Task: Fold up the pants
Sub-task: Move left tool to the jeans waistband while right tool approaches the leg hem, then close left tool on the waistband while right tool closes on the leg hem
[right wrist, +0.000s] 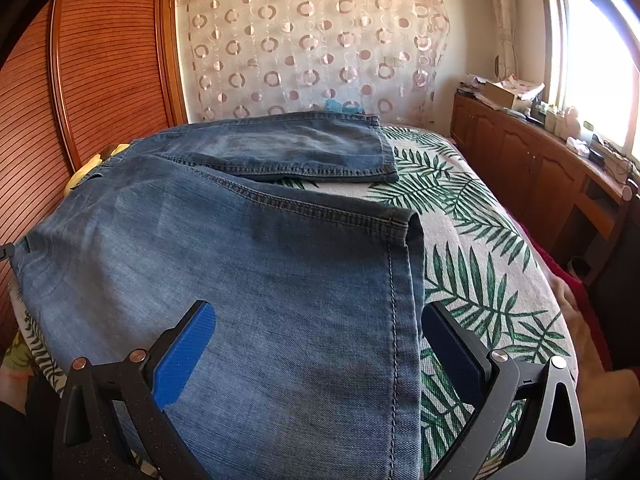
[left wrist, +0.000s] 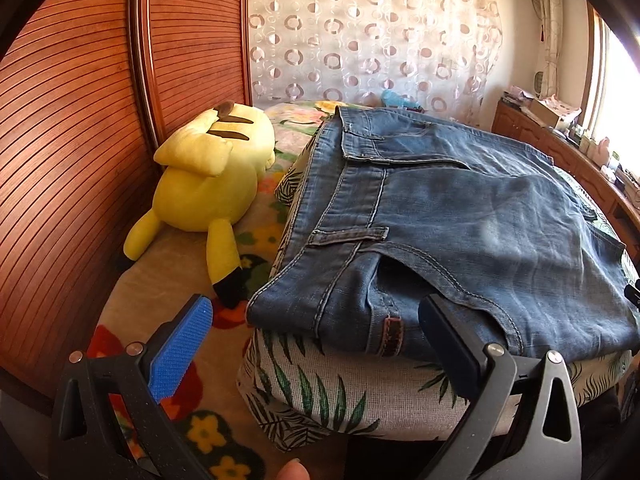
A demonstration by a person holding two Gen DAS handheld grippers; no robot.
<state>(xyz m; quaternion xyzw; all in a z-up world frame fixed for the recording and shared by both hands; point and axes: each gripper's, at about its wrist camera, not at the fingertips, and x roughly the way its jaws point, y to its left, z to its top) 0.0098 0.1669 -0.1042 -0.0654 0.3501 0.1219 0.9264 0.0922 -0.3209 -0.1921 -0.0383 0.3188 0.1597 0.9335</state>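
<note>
Blue denim pants (left wrist: 460,216) lie on a leaf-print cushion (left wrist: 352,392), waistband end toward the left wrist view. My left gripper (left wrist: 316,328) is open and empty at the waistband's near corner, right finger by the front pocket. In the right wrist view the pants (right wrist: 248,264) lie with both legs folded back, hems to the right. My right gripper (right wrist: 316,340) is open and empty, its jaws straddling the near leg just above the denim.
A yellow plush toy (left wrist: 208,184) lies left of the pants on a floral blanket (left wrist: 208,412). A slatted wooden wall (left wrist: 80,128) is on the left. A wooden cabinet (right wrist: 532,168) with clutter runs under the window at right. A patterned curtain (right wrist: 312,48) hangs behind.
</note>
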